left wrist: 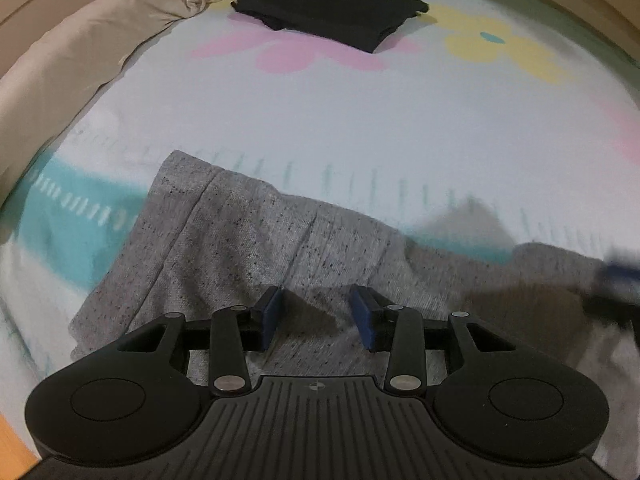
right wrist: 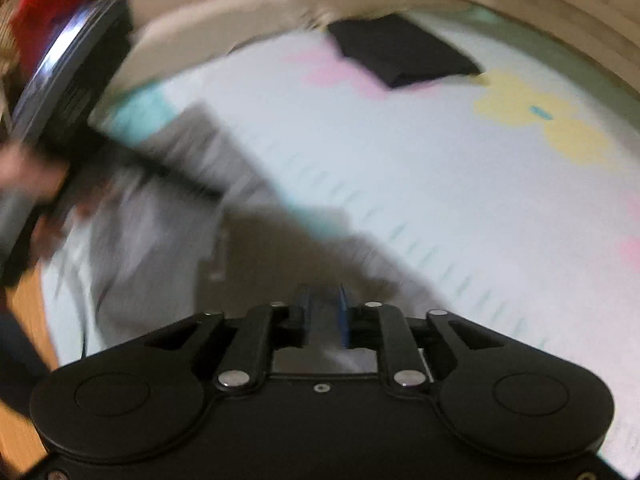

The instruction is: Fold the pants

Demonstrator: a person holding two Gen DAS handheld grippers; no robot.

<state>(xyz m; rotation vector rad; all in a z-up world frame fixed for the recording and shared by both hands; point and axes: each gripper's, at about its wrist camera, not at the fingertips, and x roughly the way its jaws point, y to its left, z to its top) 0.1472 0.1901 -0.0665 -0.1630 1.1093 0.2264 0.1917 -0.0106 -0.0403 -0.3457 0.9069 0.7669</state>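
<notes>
The grey pants (left wrist: 248, 248) lie spread on the bed sheet (left wrist: 360, 120), directly under and ahead of the left tongs (left wrist: 316, 316). The left tongs stand wide apart over the cloth, their blue pads (left wrist: 362, 314) with bare grey fabric showing between them, gripping nothing. The cloth beneath them is creased into long ridges running away towards its far edge, which lies across a teal stripe of the sheet.

In the right wrist view, much blurred, the pants (right wrist: 160, 240) stretch from the lower middle up to the left, and part of them reaches in at the right tongs (right wrist: 326, 316). These tongs are drawn close, with only a narrow gap between the blue pads (right wrist: 343, 316); grey cloth seems to sit in that gap, though the blur makes the grip hard to tell for certain.

Well beyond the pants, near the far end of the bed, lies a folded black garment (left wrist: 332, 6), beside a beige pillow (left wrist: 100, 28).
</notes>
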